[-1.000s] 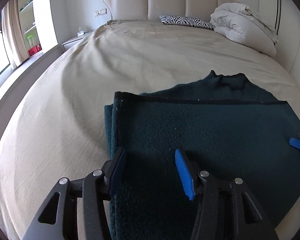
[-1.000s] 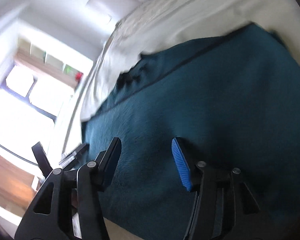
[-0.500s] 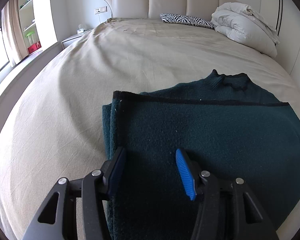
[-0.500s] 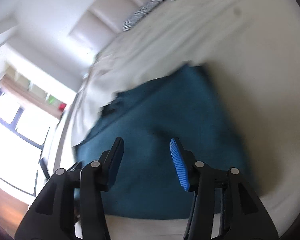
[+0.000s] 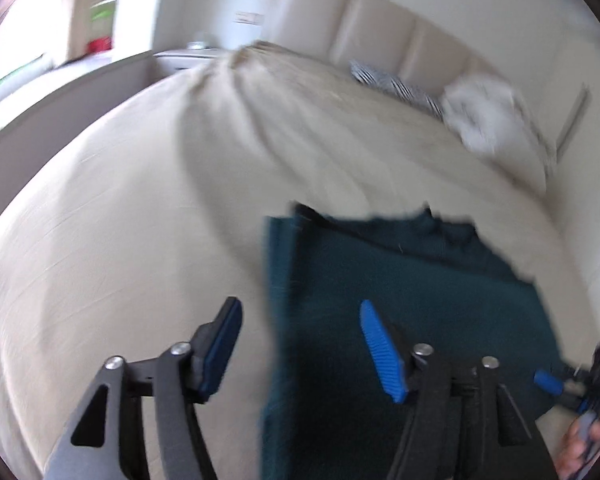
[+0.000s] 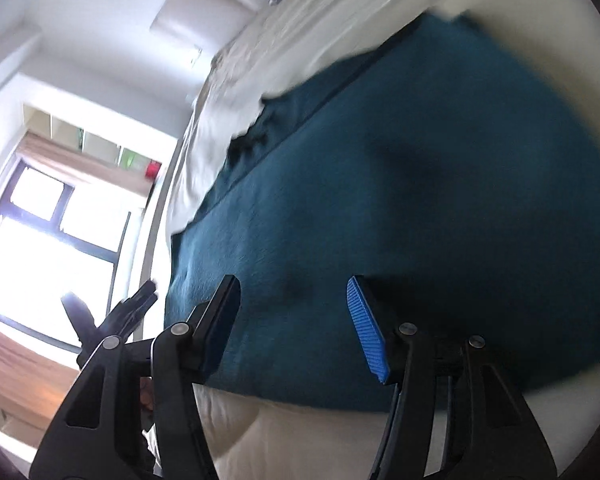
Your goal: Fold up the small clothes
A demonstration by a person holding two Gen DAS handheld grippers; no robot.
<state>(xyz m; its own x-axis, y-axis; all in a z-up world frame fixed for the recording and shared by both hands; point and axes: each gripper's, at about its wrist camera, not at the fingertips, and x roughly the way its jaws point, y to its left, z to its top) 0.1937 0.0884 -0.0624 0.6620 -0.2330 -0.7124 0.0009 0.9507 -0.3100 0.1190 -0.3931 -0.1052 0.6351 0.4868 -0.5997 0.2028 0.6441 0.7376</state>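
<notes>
A dark teal sweater (image 5: 420,280) lies folded flat on the beige bed sheet (image 5: 120,260), its collar toward the headboard. My left gripper (image 5: 300,340) hovers over the sweater's left edge with its jaws opening and nothing pressed between the pads. The picture is blurred by motion. My right gripper (image 6: 292,320) hangs over the near edge of the sweater (image 6: 420,180), its jaws also opening and not touching the cloth. The right gripper's blue pad (image 5: 548,384) shows at the left wrist view's right edge. The left gripper (image 6: 112,320) shows dark at the right wrist view's left.
A padded headboard (image 5: 380,28), a zebra-print pillow (image 5: 396,84) and a bunched white duvet (image 5: 488,120) lie at the bed's far end. A nightstand (image 5: 188,56) and a bright window (image 6: 40,248) stand to the left. A wall (image 5: 592,200) runs close on the right.
My left gripper has rolled and shifted left, so the sweater's left edge now lies between wider jaws. My right gripper has swung back low over the sweater's near edge, slightly wider.
</notes>
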